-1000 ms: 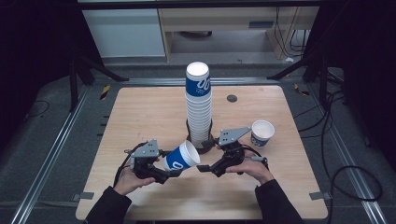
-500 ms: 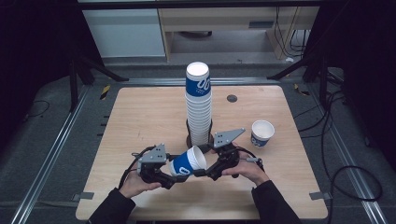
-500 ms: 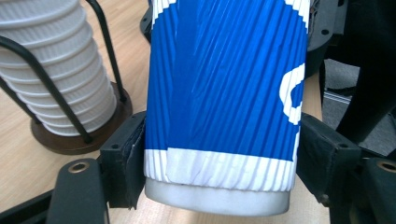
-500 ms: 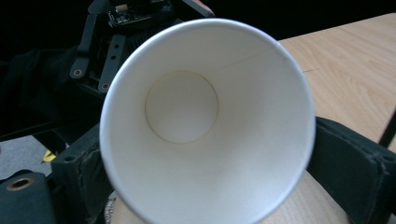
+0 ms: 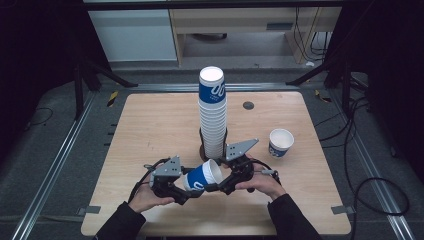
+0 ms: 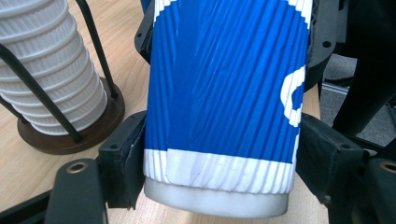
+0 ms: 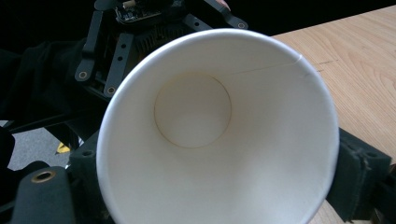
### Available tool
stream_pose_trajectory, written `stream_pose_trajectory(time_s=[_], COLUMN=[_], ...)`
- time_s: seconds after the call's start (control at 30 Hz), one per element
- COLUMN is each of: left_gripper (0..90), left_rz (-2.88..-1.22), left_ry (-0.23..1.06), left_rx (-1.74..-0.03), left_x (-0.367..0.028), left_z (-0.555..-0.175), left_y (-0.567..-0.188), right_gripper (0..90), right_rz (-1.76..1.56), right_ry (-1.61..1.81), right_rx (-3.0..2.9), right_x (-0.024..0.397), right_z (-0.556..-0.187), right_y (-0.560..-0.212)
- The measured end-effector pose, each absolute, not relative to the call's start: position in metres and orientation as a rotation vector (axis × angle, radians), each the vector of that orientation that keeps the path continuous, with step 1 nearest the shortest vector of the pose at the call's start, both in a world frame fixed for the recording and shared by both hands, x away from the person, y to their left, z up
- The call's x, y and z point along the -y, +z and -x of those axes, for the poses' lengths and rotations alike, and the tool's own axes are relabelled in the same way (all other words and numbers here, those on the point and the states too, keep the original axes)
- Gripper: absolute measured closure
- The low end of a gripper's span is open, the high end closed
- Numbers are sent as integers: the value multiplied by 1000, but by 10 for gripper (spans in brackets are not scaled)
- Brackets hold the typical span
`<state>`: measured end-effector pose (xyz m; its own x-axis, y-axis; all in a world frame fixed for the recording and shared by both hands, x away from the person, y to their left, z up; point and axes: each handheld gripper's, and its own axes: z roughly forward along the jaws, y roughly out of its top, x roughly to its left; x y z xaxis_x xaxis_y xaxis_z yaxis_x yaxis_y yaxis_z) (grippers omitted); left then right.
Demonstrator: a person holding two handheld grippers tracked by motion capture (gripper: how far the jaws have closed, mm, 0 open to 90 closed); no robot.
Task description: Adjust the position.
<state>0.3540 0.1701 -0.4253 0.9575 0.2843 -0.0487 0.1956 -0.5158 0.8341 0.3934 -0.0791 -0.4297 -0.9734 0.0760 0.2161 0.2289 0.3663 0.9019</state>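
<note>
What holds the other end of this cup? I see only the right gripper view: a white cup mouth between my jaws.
Observer: The left gripper clamps the same blue cup near its base. Your right gripper has just been closing its jaws, with the rim between them.
Operator: What stands behind it?
Observer: A tall cup stack stands in a wire holder.
Operator: Anything else?
Observer: One loose cup stands upright to the right of the stack, apart from it.
</note>
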Motion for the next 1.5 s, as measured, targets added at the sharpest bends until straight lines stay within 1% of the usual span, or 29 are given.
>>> stream_pose_trajectory(time_s=[0.03, 0.07, 0.17, 0.33, 0.53, 0.63, 0.7, 0.77, 0.8, 0.83, 1.1, 1.13, 1.17, 1.5], left_gripper=[214, 214, 175, 168, 165, 163, 169, 214, 214, 265, 277, 278, 279, 278], left_rz=[-2131, -2140, -2165, -2213, -2298, -2351, -2366, -2371, -2374, -2376, -2361, -2356, -2349, -2152], left_ry=[112, 102, 112, 139, 109, 98, 96, 84, 86, 86, 100, 99, 108, 146], left_rx=[-338, -339, -357, -379, -372, -343, -334, -326, -322, -317, -316, -315, -319, -449], left_x=[-170, -171, -174, -177, -169, -163, -161, -159, -158, -158, -158, -159, -160, -183], left_z=[-354, -355, -357, -360, -361, -360, -360, -359, -358, -357, -357, -357, -357, -365], left_y=[-425, -425, -425, -428, -438, -442, -444, -445, -445, -445, -444, -443, -442, -431], right_gripper=[148, 148, 148, 147, 146, 145, 145, 145, 145, 145, 126, 91, 83, 74], right_rz=[277, 277, 298, 321, 297, 269, 252, 238, 232, 223, 228, 236, 243, 404], right_ry=[-1665, -1665, -1646, -1587, -1472, -1432, -1412, -1400, -1400, -1410, -1419, -1460, -1485, -1710], right_rx=[2503, 2503, 2558, 2627, 2713, 2728, 2731, 2737, 2734, 2726, 2711, 2701, 2688, 2578], right_x=[80, 80, 85, 86, 77, 71, 68, 65, 64, 63, 64, 65, 66, 88], right_z=[-393, -393, -394, -395, -393, -391, -390, -389, -388, -388, -388, -389, -390, -399], right_y=[-429, -429, -426, -427, -434, -437, -439, -440, -440, -440, -440, -439, -437, -422])
